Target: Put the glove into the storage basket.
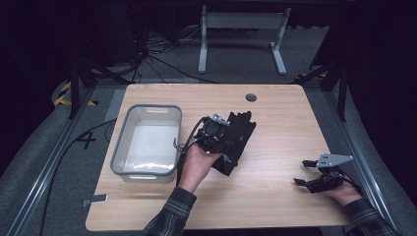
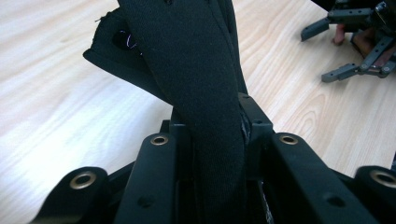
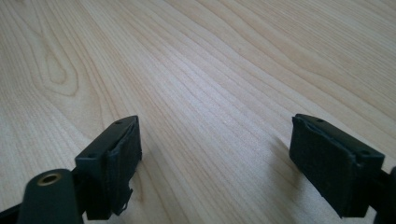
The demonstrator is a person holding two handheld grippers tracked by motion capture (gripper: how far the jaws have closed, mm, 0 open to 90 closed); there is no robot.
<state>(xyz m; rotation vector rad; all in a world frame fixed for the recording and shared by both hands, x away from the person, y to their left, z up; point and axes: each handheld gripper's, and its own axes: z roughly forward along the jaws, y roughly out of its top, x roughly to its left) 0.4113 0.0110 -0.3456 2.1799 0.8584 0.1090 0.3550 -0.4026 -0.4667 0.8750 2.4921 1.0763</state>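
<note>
Black fabric garment [image 2: 196, 93] is pinched in the left claw [image 1: 216, 135], lifted near tabletop [image 1: 275, 196] centre; grey bin [image 1: 147, 142] sits at nine o'clock. Carry it high, clearing the rim. Right claw [image 1: 314, 174] rests spread at four o'clock.

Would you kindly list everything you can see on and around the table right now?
black fabric item: one, black, clamped in the left gripper at the table's middle
bin: one, grey, left part of the table
table: one, light wood
white frame: one, on the floor beyond the table
left gripper: one, black, shut on the fabric
right gripper: one, black, jaws open, near the table's right edge
</note>
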